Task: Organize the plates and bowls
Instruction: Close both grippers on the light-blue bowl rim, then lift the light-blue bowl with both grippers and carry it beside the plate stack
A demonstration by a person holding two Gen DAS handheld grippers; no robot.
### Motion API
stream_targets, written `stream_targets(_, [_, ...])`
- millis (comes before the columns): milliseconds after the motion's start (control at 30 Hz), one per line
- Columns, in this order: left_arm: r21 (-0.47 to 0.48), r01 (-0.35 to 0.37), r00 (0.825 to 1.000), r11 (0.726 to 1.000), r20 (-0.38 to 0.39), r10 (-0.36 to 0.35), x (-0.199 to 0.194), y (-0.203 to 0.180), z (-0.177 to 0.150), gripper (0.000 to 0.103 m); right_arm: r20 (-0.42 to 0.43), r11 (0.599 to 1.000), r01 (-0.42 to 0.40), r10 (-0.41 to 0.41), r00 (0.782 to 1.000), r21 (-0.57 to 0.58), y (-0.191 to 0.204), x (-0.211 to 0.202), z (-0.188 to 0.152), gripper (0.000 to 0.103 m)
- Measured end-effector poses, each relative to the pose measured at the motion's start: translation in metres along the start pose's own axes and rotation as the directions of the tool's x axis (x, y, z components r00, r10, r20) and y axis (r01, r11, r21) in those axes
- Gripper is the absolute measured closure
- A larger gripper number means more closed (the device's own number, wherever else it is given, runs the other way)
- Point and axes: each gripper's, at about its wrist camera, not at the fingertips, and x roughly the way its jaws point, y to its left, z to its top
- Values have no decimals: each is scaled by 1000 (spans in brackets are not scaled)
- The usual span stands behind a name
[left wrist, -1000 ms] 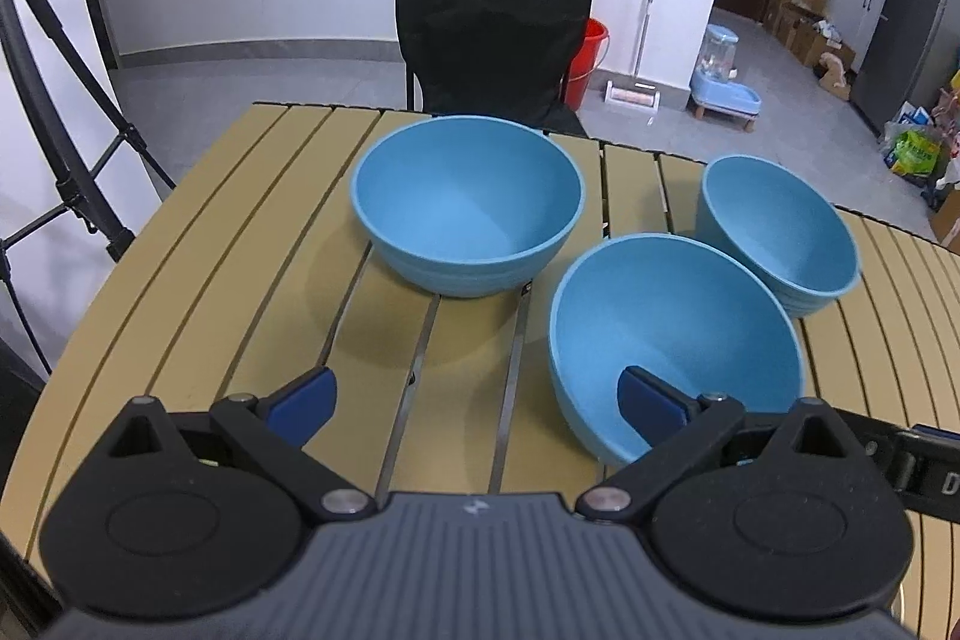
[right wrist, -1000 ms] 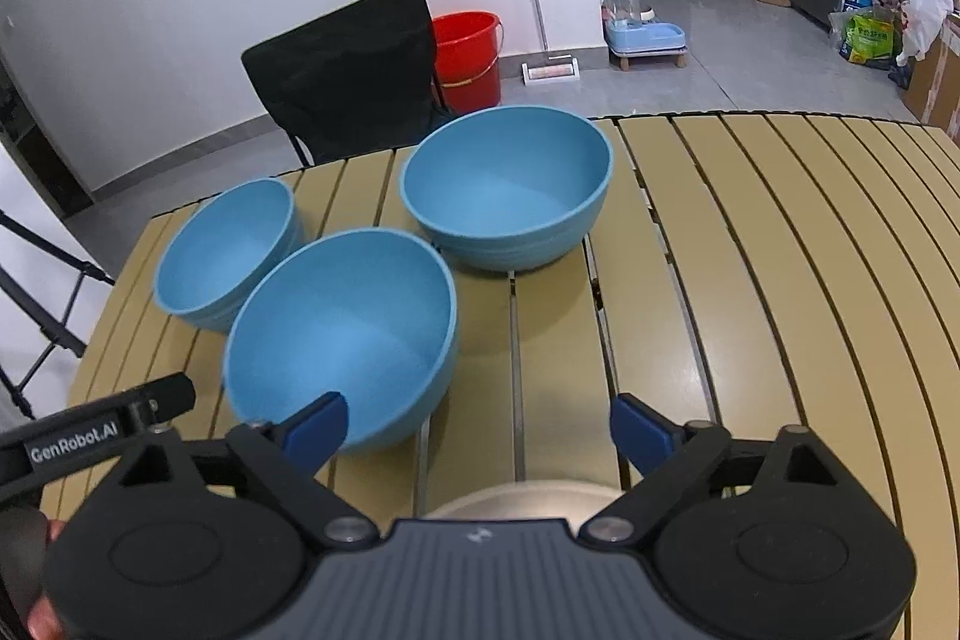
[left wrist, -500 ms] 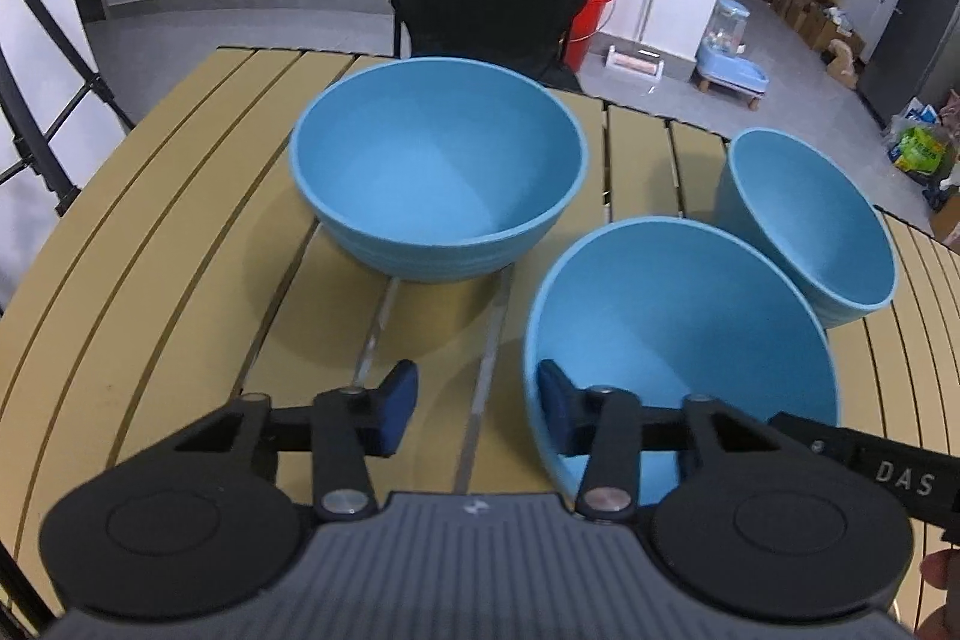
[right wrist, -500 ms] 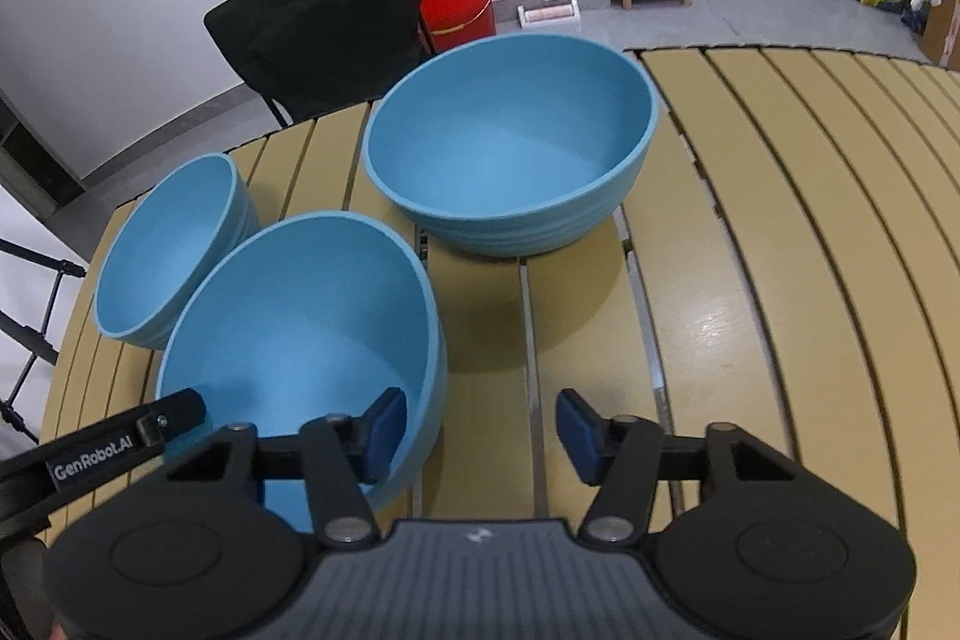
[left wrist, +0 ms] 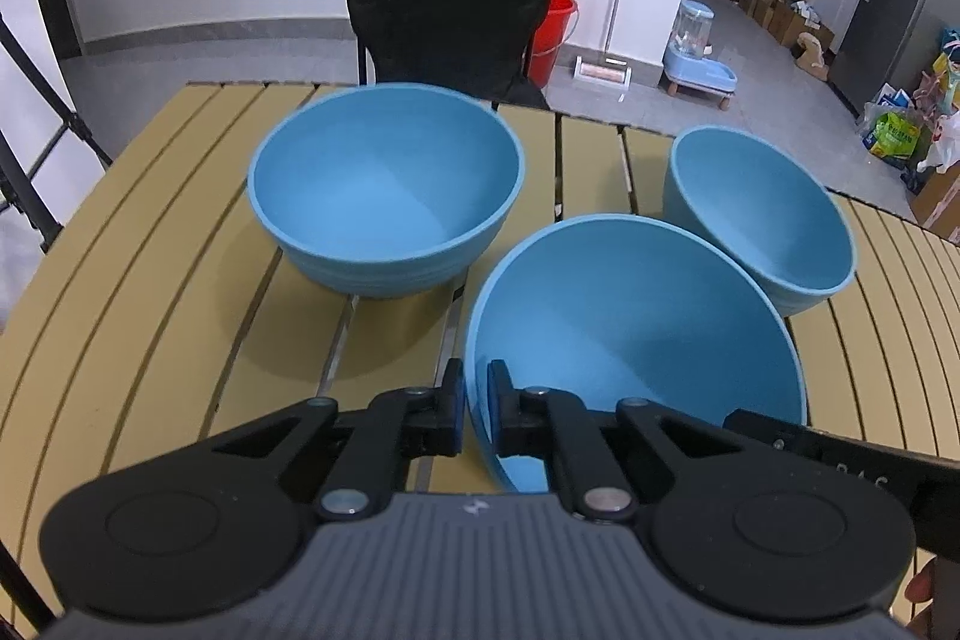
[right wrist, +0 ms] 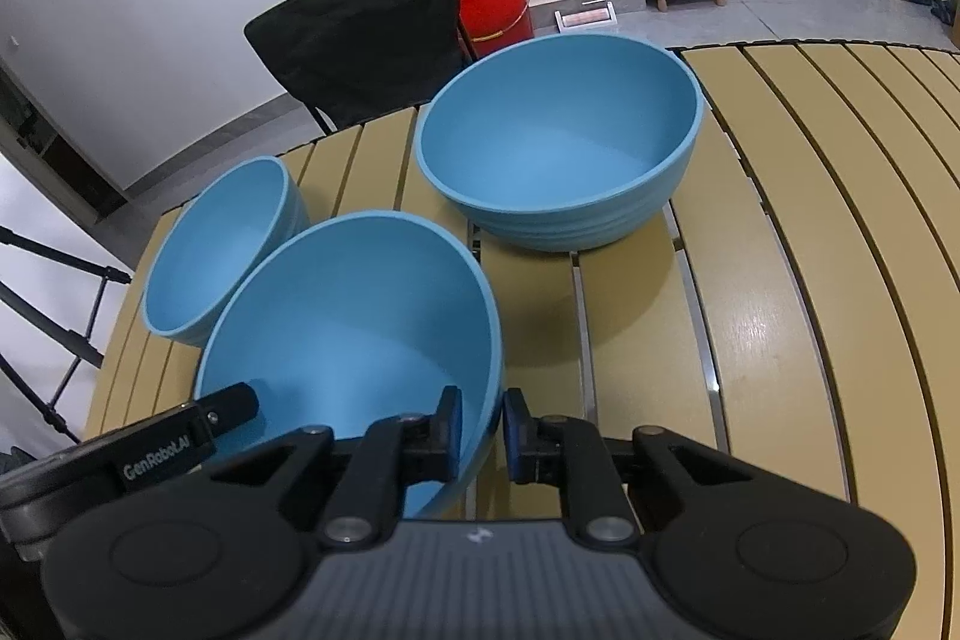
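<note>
tilting toward camera, middle bowl (left wrist: 636,334)

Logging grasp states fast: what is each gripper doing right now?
Left gripper: jaws shut on the rim of the middle blue bowl.
Right gripper: jaws shut on the opposite rim of the same bowl.

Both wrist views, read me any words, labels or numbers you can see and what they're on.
"GenRobot.AI": white print on the black bar of the left gripper, right wrist view.
Partial white letters on the black bar of the right gripper, left wrist view: too blurred to read.
Green bag on the floor: print too small.
</note>
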Motion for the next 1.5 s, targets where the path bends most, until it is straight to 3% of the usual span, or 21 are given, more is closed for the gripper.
stream_targets(433, [39, 36, 996, 999, 75, -39, -73, -36, -7, 94, 78, 999, -26, 23, 997, 43, -19, -67, -13, 90])
stream_targets(867, [100, 79, 990, 992, 113, -90, -134, -99, -36, 94, 171, 996, -5, -10, 985, 88, -73, -158, -37, 90])
stream_targets(1500, [245, 127, 985, 961, 85, -152, -157, -206, -83, 94, 245, 981, 47, -93, 965, 189, -171, -226, -77, 90])
